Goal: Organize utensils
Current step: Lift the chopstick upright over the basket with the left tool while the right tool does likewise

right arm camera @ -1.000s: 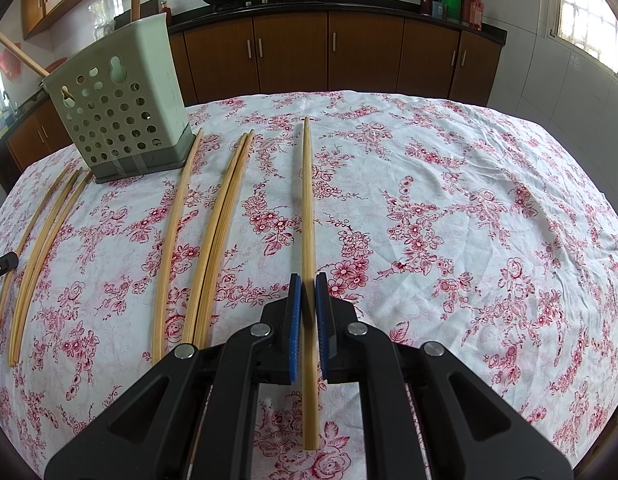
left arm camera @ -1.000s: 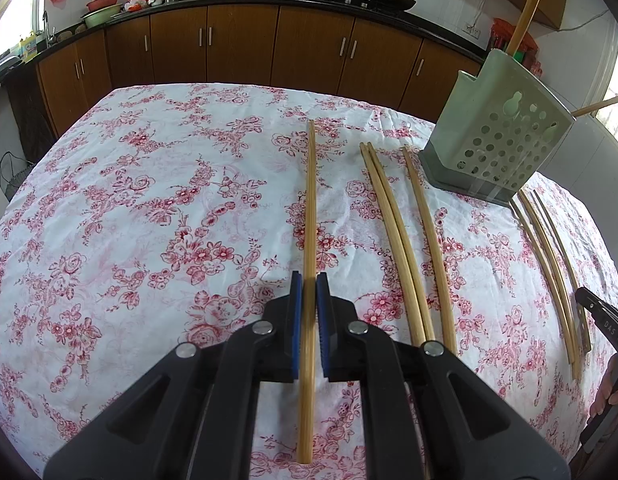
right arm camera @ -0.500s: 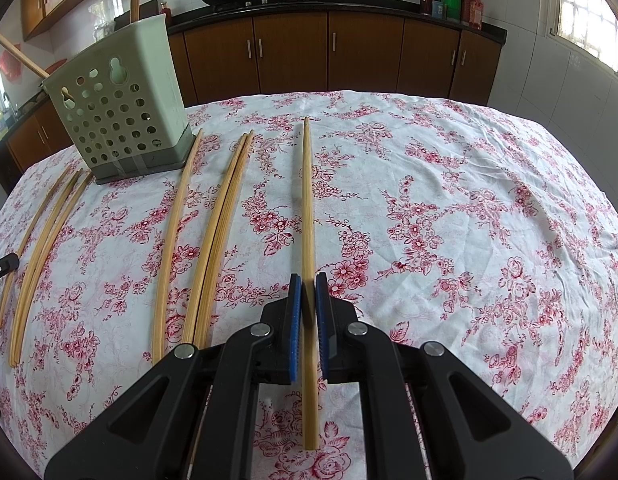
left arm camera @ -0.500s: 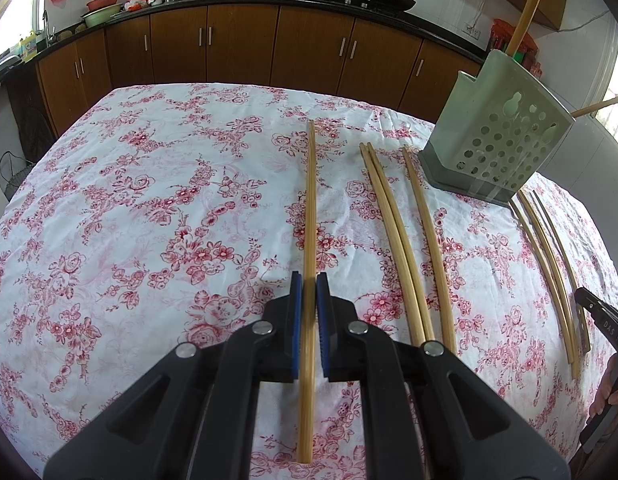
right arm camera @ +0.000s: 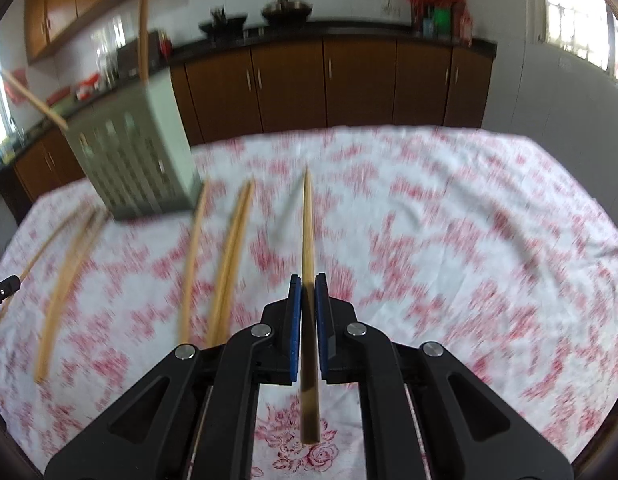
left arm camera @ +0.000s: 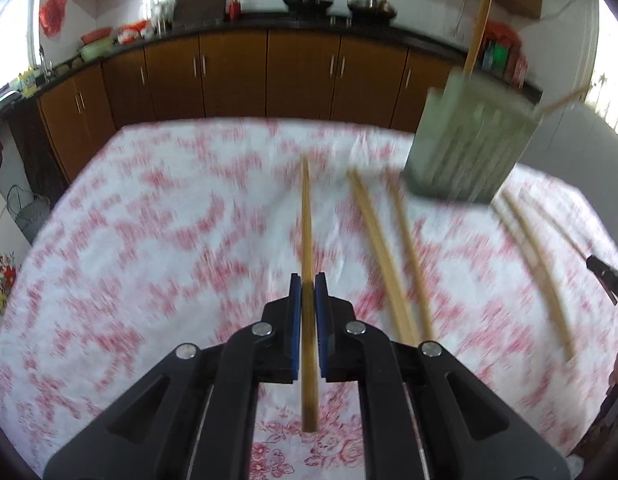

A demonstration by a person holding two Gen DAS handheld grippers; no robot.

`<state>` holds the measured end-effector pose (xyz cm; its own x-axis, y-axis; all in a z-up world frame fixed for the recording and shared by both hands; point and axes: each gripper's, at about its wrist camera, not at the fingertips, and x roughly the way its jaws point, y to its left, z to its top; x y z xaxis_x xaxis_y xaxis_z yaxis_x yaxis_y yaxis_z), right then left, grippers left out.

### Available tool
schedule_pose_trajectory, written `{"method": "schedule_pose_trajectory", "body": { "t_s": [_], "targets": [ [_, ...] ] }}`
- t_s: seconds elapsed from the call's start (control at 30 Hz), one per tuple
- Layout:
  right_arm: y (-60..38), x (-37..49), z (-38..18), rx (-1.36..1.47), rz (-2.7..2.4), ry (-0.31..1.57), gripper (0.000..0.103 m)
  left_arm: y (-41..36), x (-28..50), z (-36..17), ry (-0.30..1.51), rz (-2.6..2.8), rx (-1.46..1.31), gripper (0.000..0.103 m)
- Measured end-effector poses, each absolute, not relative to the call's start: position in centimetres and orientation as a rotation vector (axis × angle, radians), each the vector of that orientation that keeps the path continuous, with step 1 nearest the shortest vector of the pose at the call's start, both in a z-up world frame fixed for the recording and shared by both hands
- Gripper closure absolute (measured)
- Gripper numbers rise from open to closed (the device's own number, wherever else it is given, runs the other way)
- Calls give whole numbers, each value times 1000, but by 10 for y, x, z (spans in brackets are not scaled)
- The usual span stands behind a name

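**Chopsticks pinched in both grippers above the floral cloth**

Chopsticks are what I'm handling here. My left gripper [left arm camera: 307,284] has its blue pads pressed onto one bamboo chopstick [left arm camera: 307,220], which runs straight out between the fingers and points away toward the cabinets [left arm camera: 229,76]. My right gripper [right arm camera: 307,284] pinches a second bamboo chopstick [right arm camera: 307,224] in the same way, its tip also aimed away from me. Both views are blurred, so fine detail is lost.

On the table, the red-and-white floral tablecloth [left arm camera: 149,240] carries the loose chopsticks: in the left view a close pair [left arm camera: 379,248] lies just right of my held stick, with another single one beside it and more [left arm camera: 537,248] farther right. The pale green perforated utensil holder [left arm camera: 469,144] stands at the far right of the cloth, with chopsticks sticking up out of it. In the right view the same holder [right arm camera: 133,164] sits at far left.
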<state>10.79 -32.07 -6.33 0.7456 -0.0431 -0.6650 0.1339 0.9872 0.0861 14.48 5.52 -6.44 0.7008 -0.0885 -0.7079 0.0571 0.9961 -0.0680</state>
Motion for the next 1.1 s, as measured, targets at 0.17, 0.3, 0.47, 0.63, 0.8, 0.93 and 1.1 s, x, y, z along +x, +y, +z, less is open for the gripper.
{"method": "schedule_pose_trajectory", "body": {
  "t_s": [0.17,0.3,0.47,0.63,0.8,0.93,1.1],
  "targets": [
    [-323,98,-19,132,-92,594,95,59,140,-12,655,-96,-81,95],
    [-323,96,4,137,-84,528,95,61,139,17,588,-100,-96,95],
    [-318,96,30,130,-69,465,95,57,137,44,534,-109,-89,95],
    [-311,95,61,145,-19,390,95,50,129,74,477,-158,-80,95],
    [-304,90,94,189,65,300,95,32,120,102,436,-234,-79,95],
    [-293,85,119,203,128,214,95,16,110,119,403,-289,-66,95],
    [-279,94,131,189,156,152,95,3,110,137,343,-311,-88,95]
  ]
}}
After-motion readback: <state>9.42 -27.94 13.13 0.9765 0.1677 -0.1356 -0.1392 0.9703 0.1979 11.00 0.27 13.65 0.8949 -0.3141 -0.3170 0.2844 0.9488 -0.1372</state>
